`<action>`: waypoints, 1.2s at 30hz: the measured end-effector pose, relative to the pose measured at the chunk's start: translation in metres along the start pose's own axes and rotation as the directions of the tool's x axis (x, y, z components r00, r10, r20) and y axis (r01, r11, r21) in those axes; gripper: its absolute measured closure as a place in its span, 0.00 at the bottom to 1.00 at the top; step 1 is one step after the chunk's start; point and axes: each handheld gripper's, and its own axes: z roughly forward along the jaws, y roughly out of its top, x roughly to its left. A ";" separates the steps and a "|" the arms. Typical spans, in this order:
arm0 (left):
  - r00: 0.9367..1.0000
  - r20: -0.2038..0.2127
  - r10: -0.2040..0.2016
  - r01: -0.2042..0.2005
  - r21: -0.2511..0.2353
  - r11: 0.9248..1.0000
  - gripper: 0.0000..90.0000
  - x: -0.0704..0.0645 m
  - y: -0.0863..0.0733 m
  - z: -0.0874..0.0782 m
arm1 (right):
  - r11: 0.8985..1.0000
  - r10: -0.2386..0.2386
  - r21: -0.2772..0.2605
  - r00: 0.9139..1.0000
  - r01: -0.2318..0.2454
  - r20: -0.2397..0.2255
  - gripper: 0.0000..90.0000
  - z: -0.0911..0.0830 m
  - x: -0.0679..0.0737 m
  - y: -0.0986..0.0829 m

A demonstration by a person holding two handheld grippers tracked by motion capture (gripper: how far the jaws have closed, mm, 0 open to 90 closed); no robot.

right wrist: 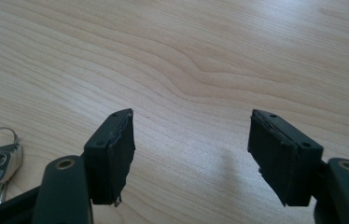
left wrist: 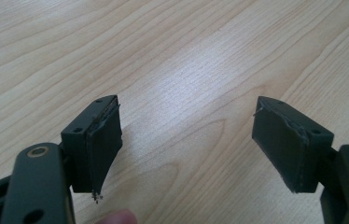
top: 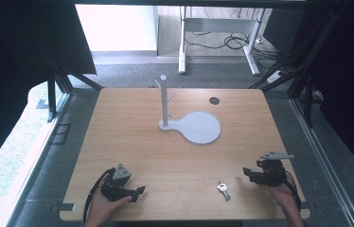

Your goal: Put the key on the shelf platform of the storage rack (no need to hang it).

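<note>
Nothing looks started yet, I think. Close to the person, the left gripper point(top: 139, 190) rests low on the table point(top: 132, 142) with its jaws wide apart and nothing between them. The right gripper point(top: 247, 171) is spread wide too, holding nothing. Between them, nearer the right one, lies a small bunch of keys point(top: 223, 190), shiny metal on a thin ring, flat on the pale, smooth wood. Farther off stands a grey stand point(top: 190, 124): a round flat base, a straight post and little pegs. My guess is the keys belong on a peg.
</note>
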 end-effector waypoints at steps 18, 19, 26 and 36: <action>1.000 0.014 0.000 0.000 -0.004 1.000 0.27 -0.003 0.001 0.000 | 0.979 -0.093 0.175 0.994 0.103 -0.066 0.51 -0.016 0.013 0.040; 1.000 0.014 0.000 0.000 -0.004 1.000 0.27 -0.003 0.001 0.000 | 0.979 -0.093 0.175 0.994 0.103 -0.066 0.51 -0.016 0.013 0.040; 1.000 0.017 0.003 -0.003 0.002 1.000 0.27 -0.004 0.001 0.001 | 0.965 -0.119 0.222 0.988 0.138 -0.097 0.56 -0.021 0.021 0.056; 1.000 0.020 0.002 -0.002 0.006 1.000 0.27 -0.004 0.000 0.003 | 0.946 -0.136 0.279 0.983 0.167 -0.126 0.59 -0.020 0.031 0.069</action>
